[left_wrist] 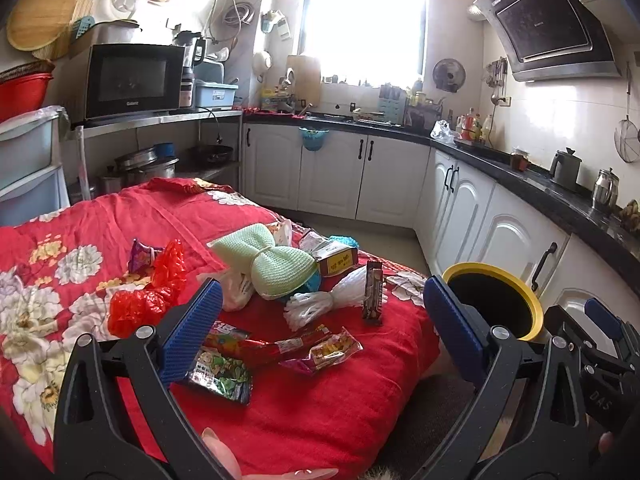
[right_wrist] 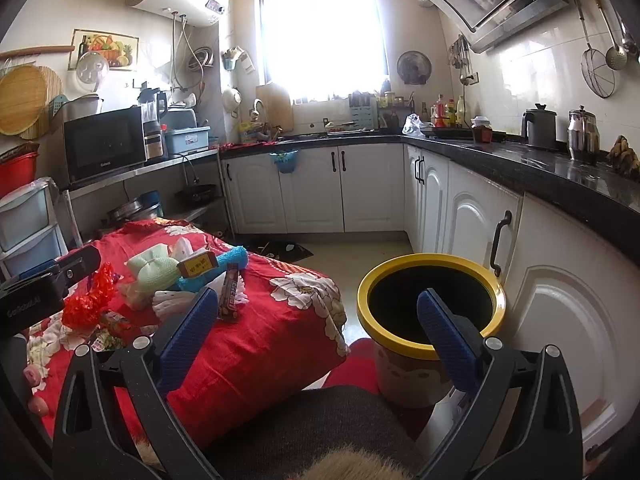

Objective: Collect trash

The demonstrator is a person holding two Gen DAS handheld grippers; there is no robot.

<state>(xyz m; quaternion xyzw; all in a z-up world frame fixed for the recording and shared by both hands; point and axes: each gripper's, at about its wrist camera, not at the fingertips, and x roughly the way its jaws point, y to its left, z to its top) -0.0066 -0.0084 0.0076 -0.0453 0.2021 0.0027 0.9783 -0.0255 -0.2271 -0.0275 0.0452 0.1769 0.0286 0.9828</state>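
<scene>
With both tools (left_wrist: 322, 330) (right_wrist: 314, 322) spread and empty, we risk grabbing cloth (left_wrist: 328, 412) instead of wrappers (left_wrist: 320, 350), missing bin (right_wrist: 430, 350).

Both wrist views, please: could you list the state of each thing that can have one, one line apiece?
Left gripper: open, empty, above the wrappers.
Right gripper: open, empty.
Bin: uncovered, upright on the floor beside the table; inside too dark to tell.
Green snack packet: flat on the red cloth.
Chocolate bar wrapper: lying on the white plastic bundle.
Small yellow box: on its side, resting on the pile.
Cabinet doors: shut.
</scene>
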